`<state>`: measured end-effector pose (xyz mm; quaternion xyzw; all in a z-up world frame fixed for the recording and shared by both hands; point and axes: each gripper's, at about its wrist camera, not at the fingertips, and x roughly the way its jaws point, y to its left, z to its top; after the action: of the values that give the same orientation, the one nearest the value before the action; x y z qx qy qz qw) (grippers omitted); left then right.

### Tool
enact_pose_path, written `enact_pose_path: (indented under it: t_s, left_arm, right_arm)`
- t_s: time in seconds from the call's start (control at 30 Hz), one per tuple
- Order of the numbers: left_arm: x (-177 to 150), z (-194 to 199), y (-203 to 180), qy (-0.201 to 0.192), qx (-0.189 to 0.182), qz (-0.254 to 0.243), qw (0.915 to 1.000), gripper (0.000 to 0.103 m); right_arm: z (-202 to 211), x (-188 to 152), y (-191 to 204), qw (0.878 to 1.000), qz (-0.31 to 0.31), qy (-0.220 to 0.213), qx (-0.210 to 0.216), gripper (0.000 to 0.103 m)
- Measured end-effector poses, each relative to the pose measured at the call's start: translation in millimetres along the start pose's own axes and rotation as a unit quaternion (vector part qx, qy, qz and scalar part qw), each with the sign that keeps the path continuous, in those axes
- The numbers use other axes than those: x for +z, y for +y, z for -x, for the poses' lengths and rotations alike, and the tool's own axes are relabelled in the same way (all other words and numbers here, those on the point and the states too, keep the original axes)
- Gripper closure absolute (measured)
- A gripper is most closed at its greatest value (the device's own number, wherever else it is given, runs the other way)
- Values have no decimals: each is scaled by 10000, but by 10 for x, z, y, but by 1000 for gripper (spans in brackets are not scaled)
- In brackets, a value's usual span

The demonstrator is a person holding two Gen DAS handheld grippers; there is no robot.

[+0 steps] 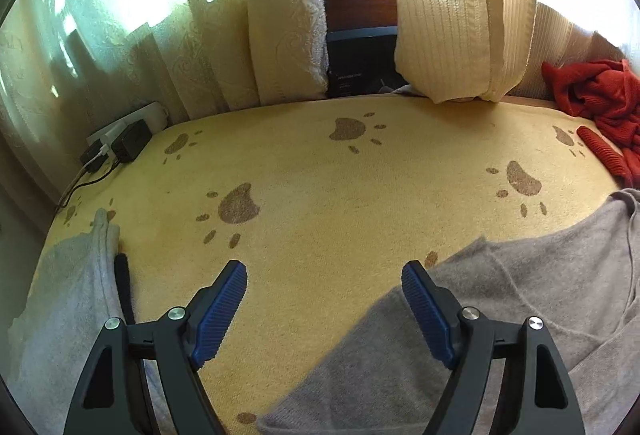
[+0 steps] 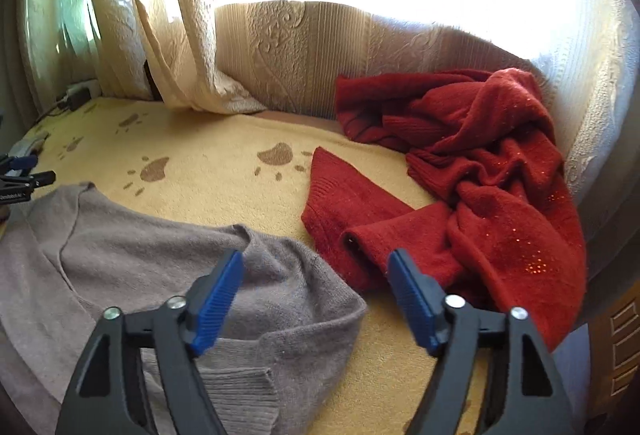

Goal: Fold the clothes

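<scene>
Left claw (image 1: 324,271): jaws spread wide, holding nothing, above the yellow paw-print blanket (image 1: 312,171) at the edge of the grey sweater (image 1: 500,307). Right claw (image 2: 316,261): jaws equally wide, empty, over the grey sweater's (image 2: 140,255) bunched sleeve. The sweater lies spread on the blanket. A crumpled red sweater (image 2: 480,171) lies just beside it, against the cream curtain (image 2: 300,51).

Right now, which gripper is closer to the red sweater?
Right. The right gripper hovers open beside the red sweater; the left gripper is far across the blanket, by the taupe sweater.
</scene>
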<state>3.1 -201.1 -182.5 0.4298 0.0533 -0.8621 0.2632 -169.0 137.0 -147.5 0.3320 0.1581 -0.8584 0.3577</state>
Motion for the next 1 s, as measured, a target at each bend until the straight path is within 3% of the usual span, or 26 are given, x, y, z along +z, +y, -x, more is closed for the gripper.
enact_pose_path:
  t_s: [0.13, 0.27, 0.37, 0.6, 0.73, 0.8, 0.87, 1.0]
  left_arm:
    - [58, -51, -319, 51, -208, -416, 9989, 21]
    - [-42, -160, -625, 111, 195, -963, 9951, 19]
    - [-38, -168, -570, -10, 361, -788, 9962, 7]
    - [-111, -46, -259, 74, 499, -189, 9985, 4]
    - [-325, 492, -243, -245, -271, -107, 9993, 4]
    - [-490, 769, -333, -370, -648, -314, 9967, 4]
    - [-685, 976, -489, -437, -773, -727, 9934, 4]
    - [-1060, 1064, -786, -344, -503, -1625, 9848, 4]
  right_arm:
    - [186, -73, 174, 9984, -143, -20, 555, 21]
    - [96, -223, 289, 9979, 65, 176, 618, 21]
    - [28, -335, 376, 9970, 222, 323, 665, 21]
    - [-130, -598, 577, 9931, 586, 665, 773, 20]
    - [4, -610, 556, 9940, 415, 635, 785, 19]
    - [141, -616, 557, 9946, 321, 532, 832, 19]
    - [350, -627, 578, 9947, 277, 321, 938, 19]
    - [513, -799, 684, 9918, 417, 444, 1127, 19]
